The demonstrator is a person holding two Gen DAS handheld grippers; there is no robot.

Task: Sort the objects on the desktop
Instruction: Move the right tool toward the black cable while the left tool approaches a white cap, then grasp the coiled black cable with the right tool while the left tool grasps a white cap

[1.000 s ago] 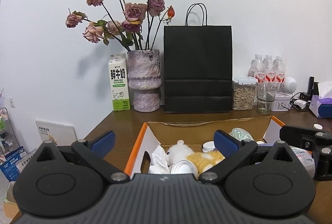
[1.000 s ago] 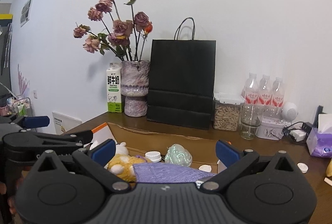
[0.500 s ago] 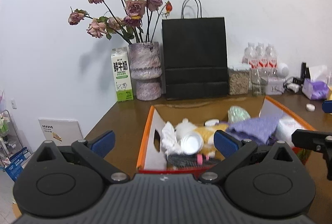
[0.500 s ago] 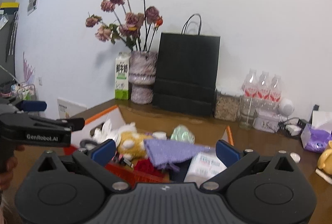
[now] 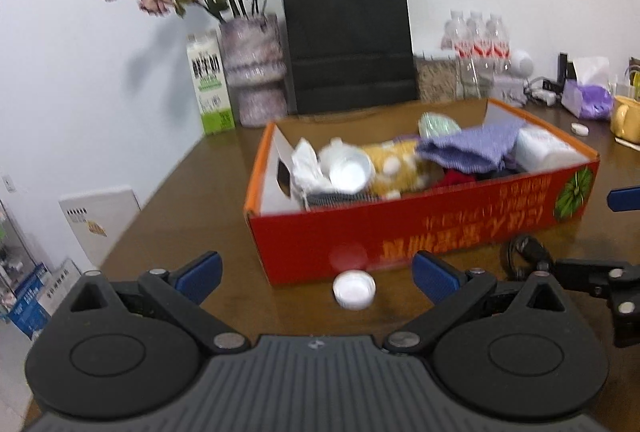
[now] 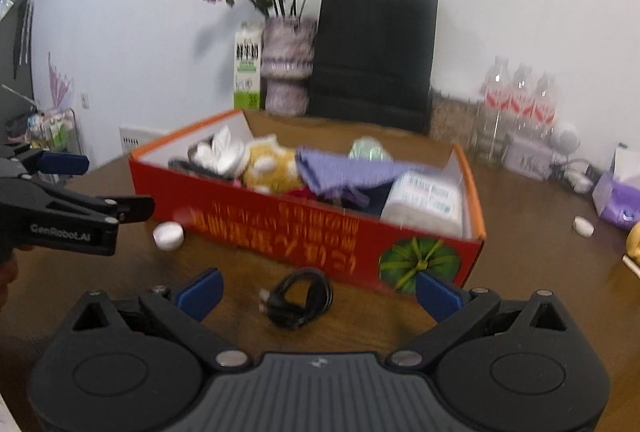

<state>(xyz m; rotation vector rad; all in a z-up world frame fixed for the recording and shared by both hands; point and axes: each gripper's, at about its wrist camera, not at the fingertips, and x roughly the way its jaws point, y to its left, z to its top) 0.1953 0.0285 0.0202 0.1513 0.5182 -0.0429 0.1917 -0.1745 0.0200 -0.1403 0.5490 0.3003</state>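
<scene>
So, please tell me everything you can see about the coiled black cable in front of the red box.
The black cable is a thin cord wound into a loose oval bundle, with a pale plug end showing at its left. It lies flat on the brown table, just in front of the red box; whether it touches the box cannot be told. It sits ahead of the open right gripper, between its fingers, not gripped. The left wrist view shows only part of it.
</scene>
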